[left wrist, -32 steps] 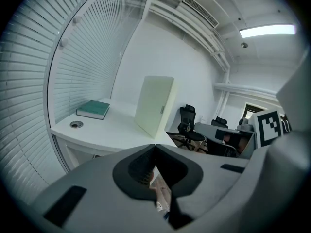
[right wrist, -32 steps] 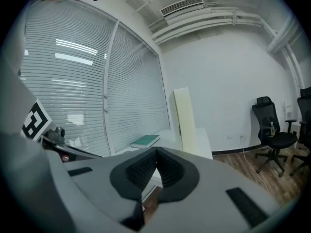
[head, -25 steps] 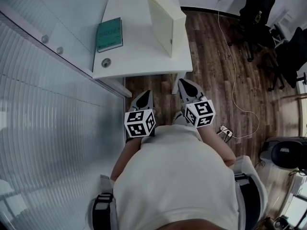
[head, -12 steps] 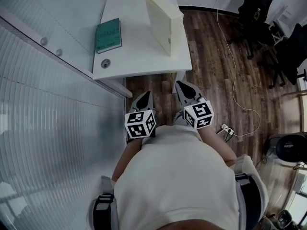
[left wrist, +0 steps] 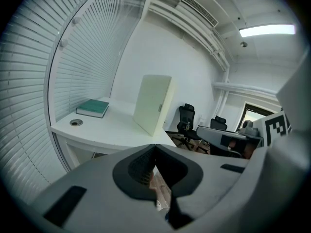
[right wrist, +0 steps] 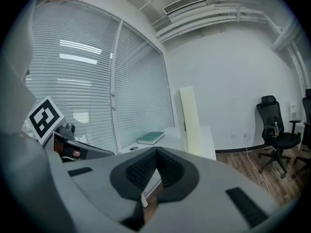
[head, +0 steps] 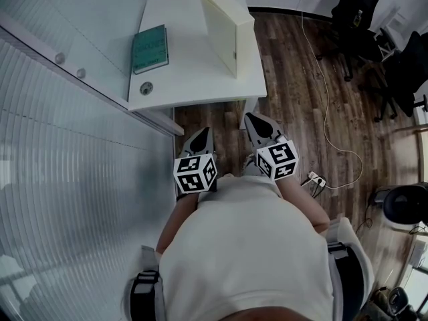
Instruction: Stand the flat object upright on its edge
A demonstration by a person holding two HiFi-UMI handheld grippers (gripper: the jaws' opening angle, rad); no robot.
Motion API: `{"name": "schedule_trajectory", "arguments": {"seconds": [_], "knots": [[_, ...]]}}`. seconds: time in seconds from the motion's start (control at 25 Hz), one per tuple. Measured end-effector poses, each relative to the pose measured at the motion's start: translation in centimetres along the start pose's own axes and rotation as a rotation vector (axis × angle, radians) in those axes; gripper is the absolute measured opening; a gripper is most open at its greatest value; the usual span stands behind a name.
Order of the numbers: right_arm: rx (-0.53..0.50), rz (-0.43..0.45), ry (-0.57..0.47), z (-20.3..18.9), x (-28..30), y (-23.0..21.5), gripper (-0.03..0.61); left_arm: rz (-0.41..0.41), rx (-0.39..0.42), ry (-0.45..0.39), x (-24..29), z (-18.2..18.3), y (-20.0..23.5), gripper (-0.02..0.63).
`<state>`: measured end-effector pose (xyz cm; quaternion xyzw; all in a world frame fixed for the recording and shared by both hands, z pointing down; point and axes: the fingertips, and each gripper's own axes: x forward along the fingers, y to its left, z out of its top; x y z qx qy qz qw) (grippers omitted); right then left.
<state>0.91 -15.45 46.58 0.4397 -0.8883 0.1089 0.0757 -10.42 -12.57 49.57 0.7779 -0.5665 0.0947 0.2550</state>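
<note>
Green book point(head: 151, 48) lies flat on the white table's point(head: 194, 85) left side — a cream box point(head: 227, 29) stands upright on its edge nearby. Left gripper point(head: 202, 132) and right gripper point(head: 253, 119) hover short of the table, jaws closed, empty.

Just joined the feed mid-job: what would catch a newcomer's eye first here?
A tall cream panel stands upright on its edge on the white desk, toward its right side. A green book lies flat near the desk's left edge. The left gripper and the right gripper are both shut and empty, held short of the desk, near the person's body.
</note>
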Motion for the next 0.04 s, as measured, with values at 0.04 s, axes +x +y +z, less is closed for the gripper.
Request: {"name": "schedule_trajectory", "arguments": {"seconds": [0.04], "knots": [[-0.001, 0.001, 0.000, 0.00, -0.02, 0.01, 0.018, 0.001, -0.002, 0.000, 0.00, -0.03, 0.00, 0.020]]}}
